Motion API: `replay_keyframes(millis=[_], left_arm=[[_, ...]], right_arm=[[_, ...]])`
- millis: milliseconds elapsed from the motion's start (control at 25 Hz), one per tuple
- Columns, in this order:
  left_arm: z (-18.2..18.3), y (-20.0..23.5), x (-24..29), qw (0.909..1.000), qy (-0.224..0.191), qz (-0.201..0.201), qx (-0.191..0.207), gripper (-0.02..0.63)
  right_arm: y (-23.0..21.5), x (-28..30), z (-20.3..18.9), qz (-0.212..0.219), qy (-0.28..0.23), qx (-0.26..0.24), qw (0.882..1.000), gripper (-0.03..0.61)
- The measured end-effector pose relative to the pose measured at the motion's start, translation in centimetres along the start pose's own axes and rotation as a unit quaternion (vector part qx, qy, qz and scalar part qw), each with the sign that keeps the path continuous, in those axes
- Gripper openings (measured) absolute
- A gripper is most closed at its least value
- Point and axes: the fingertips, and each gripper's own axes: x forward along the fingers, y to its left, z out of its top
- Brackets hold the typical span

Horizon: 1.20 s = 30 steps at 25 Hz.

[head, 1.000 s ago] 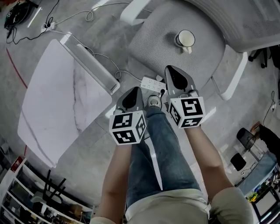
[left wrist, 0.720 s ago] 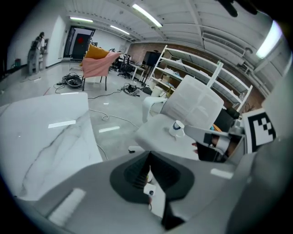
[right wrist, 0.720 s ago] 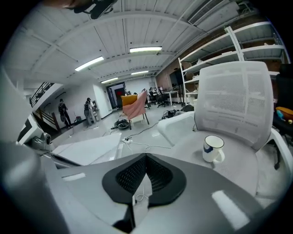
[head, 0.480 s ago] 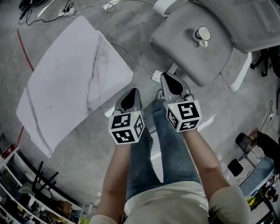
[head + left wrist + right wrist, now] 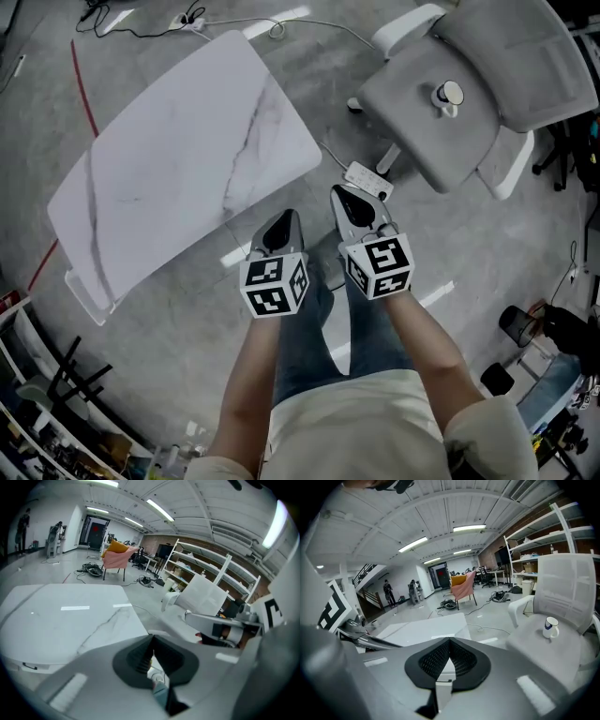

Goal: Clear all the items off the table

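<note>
One table [image 5: 178, 159] with a white, grey-veined top stands on the concrete floor, at an angle to the person. One grey chair [image 5: 441, 131] stands well apart from it on the right. One red line [image 5: 82, 89] runs on the floor beside the table's far edge.

Two grippers are held side by side above the person's jeans. The left gripper [image 5: 286, 217] has its jaws pressed together with nothing between them, and so has the right gripper [image 5: 339, 192]. Each carries one cube with black-and-white square markers, two cubes in all. These patterns are the only print that can be made out.

One white power strip [image 5: 367, 180] lies on the floor between the chair and the right gripper.

One white mug [image 5: 450, 94] with a dark band sits upright on the chair's seat, well apart from the table.
</note>
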Motion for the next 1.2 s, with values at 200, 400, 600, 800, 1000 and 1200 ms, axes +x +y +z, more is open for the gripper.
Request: replay_keyframes(millis=[200, 400, 600, 800, 1000, 1200], left_arm=[[0.3, 2.3, -5.4, 0.9993, -0.015, 0.016, -0.029, 0.009], [1.1, 3.8, -10.8, 0.9983, -0.033, 0.032, -0.036, 0.009], [2.5, 5.0, -15.8, 0.996, -0.057, 0.048, -0.049, 0.009], [4.0, 5.8, -19.8, 0.9934, -0.074, 0.068, -0.056, 0.009], [4.6, 6.7, -23.3, 0.9894, -0.095, 0.089, -0.063, 0.009], [5.1, 7.8, -26.1, 0.9849, -0.111, 0.112, -0.071, 0.009]], right_arm=[[6.4, -1.2, 0.7, 0.036, 0.015, -0.02, 0.999, -0.002], [12.2, -2.9, 2.2, 0.074, 0.023, -0.036, 0.996, -0.002], [16.8, -4.5, 4.5, 0.105, 0.025, -0.064, 0.992, -0.002], [20.0, -6.3, 7.0, 0.133, 0.029, -0.092, 0.986, -0.002], [23.7, -8.0, 7.8, 0.172, 0.035, -0.126, 0.976, -0.002], [27.6, -8.7, 9.2, 0.217, 0.032, -0.149, 0.964, -0.002]])
